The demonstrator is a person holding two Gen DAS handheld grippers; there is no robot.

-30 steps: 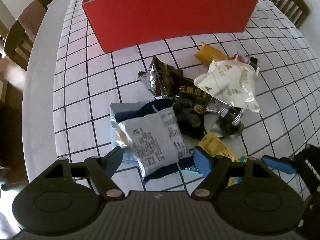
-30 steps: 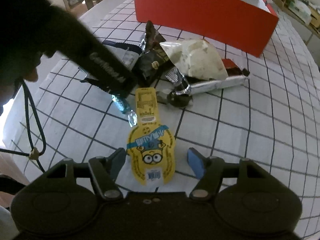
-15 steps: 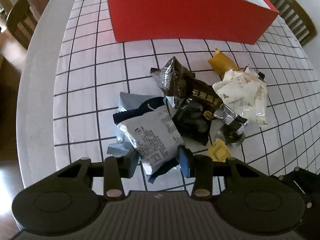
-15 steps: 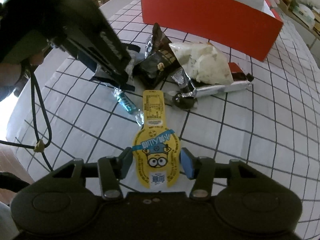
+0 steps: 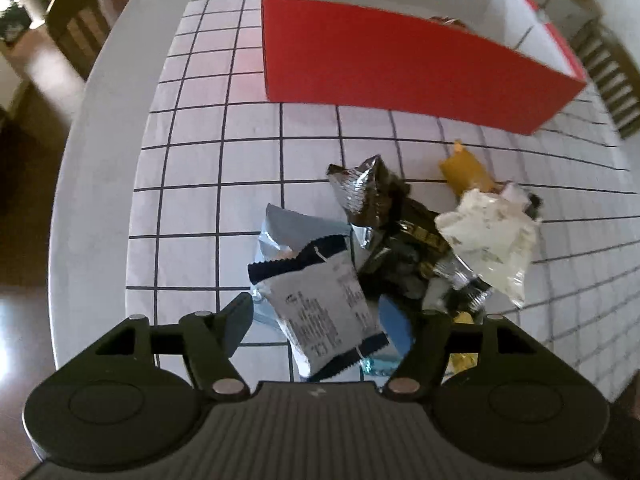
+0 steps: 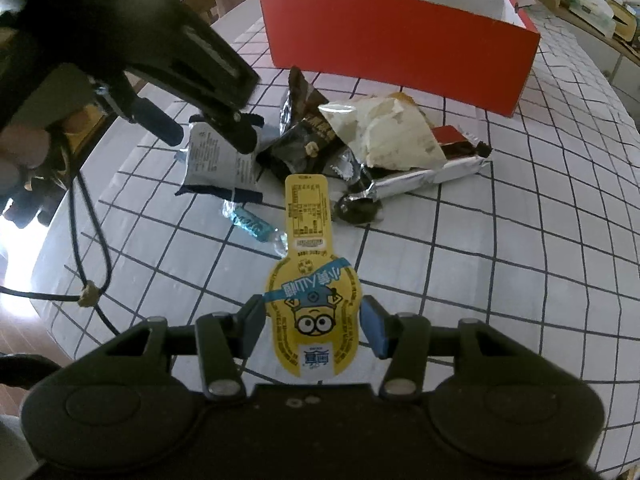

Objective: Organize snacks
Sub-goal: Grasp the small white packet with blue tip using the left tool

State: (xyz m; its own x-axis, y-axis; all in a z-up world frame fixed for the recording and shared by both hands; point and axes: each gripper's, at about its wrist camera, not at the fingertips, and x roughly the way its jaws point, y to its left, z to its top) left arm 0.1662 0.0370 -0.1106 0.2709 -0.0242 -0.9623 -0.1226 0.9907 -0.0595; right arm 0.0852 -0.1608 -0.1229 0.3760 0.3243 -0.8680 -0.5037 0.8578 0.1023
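Right gripper (image 6: 312,322) clamps yellow pouch (image 6: 314,300). Snack pile (image 6: 360,148) beyond it; red box (image 6: 400,52) far. Left gripper (image 6: 224,120) over grey packet (image 6: 216,160), far left.

Left tongs (image 5: 316,320) just reopened, right tongs (image 6: 312,326) clamped, both angled downward

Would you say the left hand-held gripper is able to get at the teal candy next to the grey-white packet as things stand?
Probably not directly. The left hand-held gripper, whose jaws have just been opening, straddles the grey-white packet, which overlaps the teal candy from its side. The candy's other side lies bare on the tablecloth.
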